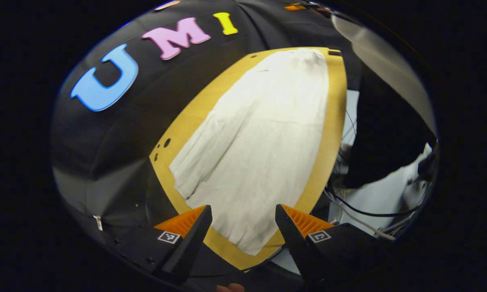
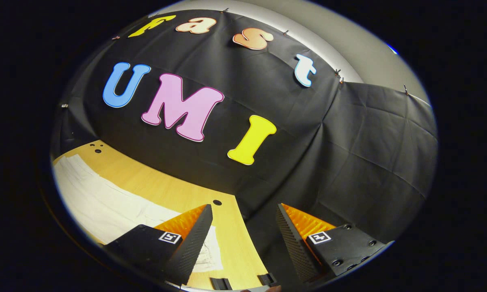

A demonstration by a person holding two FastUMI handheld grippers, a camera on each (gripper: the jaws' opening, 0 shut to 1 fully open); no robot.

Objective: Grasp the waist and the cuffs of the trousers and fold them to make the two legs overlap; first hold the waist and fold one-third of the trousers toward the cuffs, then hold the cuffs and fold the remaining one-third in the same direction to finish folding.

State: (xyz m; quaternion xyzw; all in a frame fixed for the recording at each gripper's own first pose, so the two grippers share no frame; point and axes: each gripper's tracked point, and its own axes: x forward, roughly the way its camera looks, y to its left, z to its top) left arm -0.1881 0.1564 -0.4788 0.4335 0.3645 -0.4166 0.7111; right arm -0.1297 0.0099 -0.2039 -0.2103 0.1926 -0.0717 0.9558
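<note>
White trousers [image 1: 255, 150] lie spread flat along the wooden worktop [image 1: 332, 134], covering most of it, their far end reaching the worktop's far edge. In the left gripper view, the left claw [image 1: 243, 231] hangs spread above the trousers' near end, holding nothing. In the right gripper view, the right claw [image 2: 243, 239] is spread and empty beyond the worktop's corner; the trousers there are cut off at the left, and which end is the waist is hard to make out.
</note>
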